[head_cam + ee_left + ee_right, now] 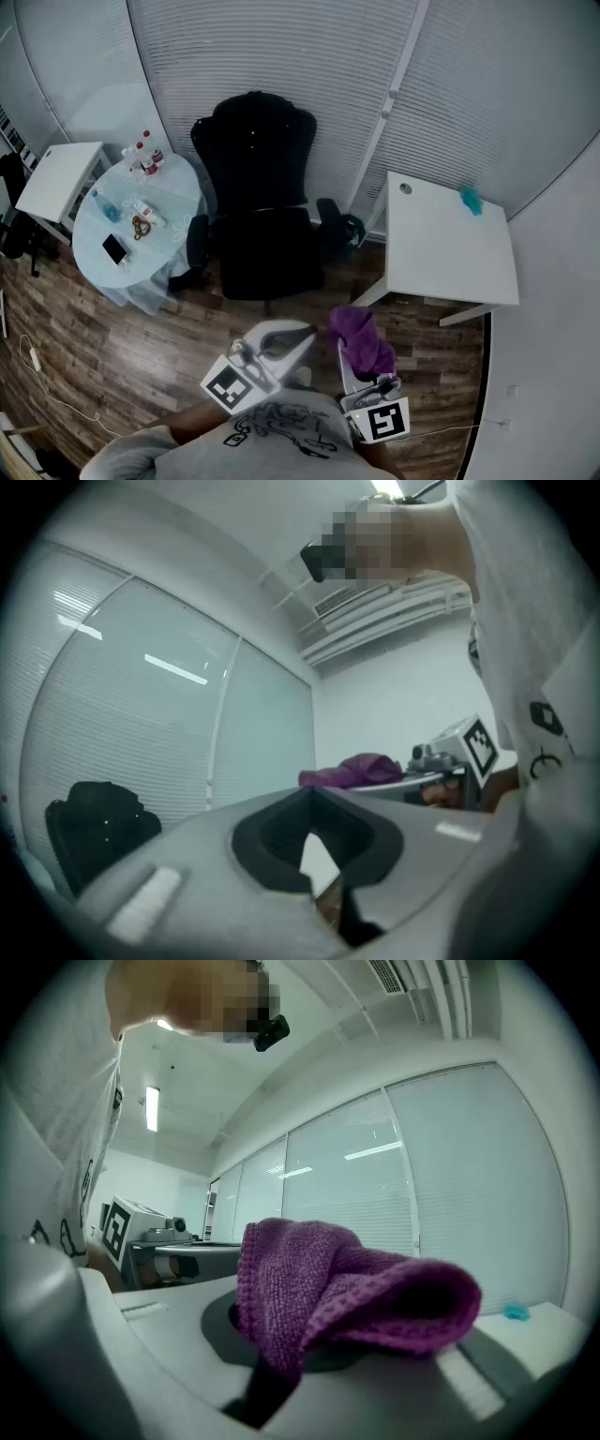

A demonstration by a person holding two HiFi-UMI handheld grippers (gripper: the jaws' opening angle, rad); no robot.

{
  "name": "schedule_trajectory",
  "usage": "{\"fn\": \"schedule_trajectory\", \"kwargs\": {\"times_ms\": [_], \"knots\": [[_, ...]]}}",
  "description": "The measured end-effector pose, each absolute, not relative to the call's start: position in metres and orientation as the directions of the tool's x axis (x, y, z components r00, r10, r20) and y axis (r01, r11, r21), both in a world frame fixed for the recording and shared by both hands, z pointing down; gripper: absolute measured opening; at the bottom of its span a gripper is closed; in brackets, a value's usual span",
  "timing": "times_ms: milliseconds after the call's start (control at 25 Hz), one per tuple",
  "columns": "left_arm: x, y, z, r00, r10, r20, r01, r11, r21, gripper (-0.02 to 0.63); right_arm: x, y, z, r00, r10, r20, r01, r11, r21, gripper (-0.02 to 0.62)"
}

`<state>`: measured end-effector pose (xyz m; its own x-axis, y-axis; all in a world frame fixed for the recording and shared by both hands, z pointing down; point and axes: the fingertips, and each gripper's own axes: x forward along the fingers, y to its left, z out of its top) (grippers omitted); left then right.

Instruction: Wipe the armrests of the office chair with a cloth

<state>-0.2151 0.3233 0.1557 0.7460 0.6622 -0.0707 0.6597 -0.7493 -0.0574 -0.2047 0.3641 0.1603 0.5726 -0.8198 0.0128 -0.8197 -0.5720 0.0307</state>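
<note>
Purple cloth [347, 1297] sits clamped in your right gripper [361, 367], short of the chair [262, 187]. Left gripper [298, 334] is closed and empty. Neither armrest [197, 239] looks wiped yet.

Cloth [347, 1297] is showing a nubby, looped purple weave (microfibre-like). Office chair [262, 206] is reading as matt black upholstery. Floor [112, 347] is showing wood-grain planks; desk [450, 244] is looking smooth, matt white.
</note>
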Motion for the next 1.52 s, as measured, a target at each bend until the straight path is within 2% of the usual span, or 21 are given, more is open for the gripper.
{"fn": "schedule_trajectory", "kwargs": {"times_ms": [920, 1520], "knots": [[-0.185, 0.388, 0.171, 0.783, 0.620, -0.050, 0.619, -0.785, -0.030, 0.002, -0.171, 0.439, 0.175, 0.579, -0.815, -0.002, -0.815, -0.579, -0.012, 0.034], [-0.144, 0.372, 0.178, 0.799, 0.597, -0.071, 0.597, -0.802, -0.018, 0.002, -0.134, 0.419, 0.182, 0.552, -0.834, 0.005, -0.834, -0.552, -0.004, 0.034]]}}
